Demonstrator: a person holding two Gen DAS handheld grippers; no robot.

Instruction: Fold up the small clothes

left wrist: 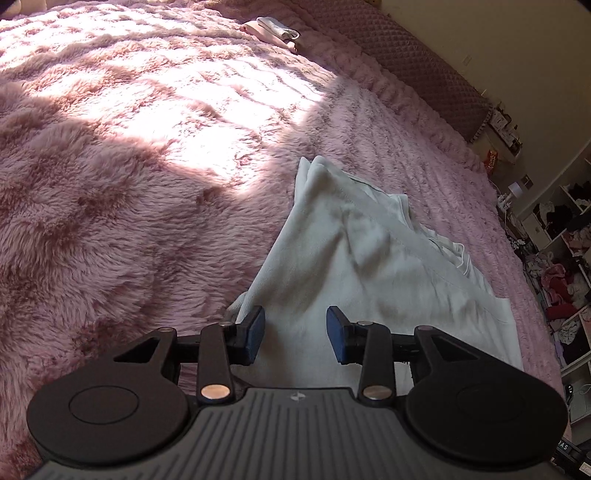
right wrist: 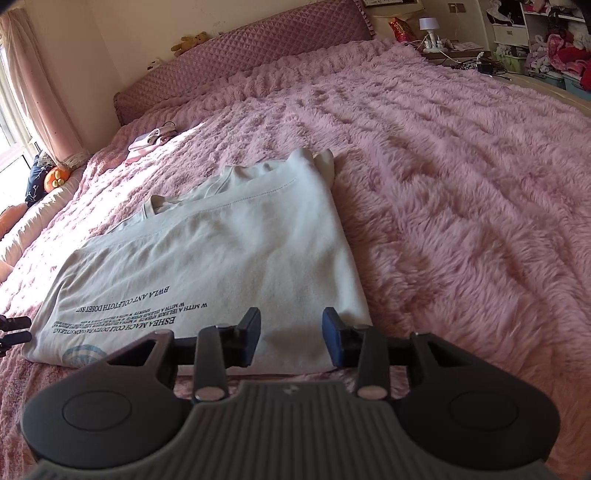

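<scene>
Spreading across both views is a bed [right wrist: 461, 155] under a shaggy pink blanket [left wrist: 110, 221], its deep pile likely to snag and drag at anything slid over it. On it lies the white T-shirt [right wrist: 229, 251], partly folded, with sleeves turned in at the collar end toward twelve o'clock in the right wrist view and upside-down black print near the hem at seven o'clock. It looks like thin cotton knit: light, limp, not slippery and not fragile, so it should sag from any single pinch and is best lifted rather than dragged. My judgement is to take it at the two hem corners, pinching all layers together. The right gripper [right wrist: 291, 341] hovers over the hem's right corner, fingers spread and grasping nothing. The left gripper [left wrist: 295, 338] hangs above the cloth near its left edge, likewise released and empty. A small pile of folded clothes [left wrist: 273, 31] sits far off at twelve o'clock.
</scene>
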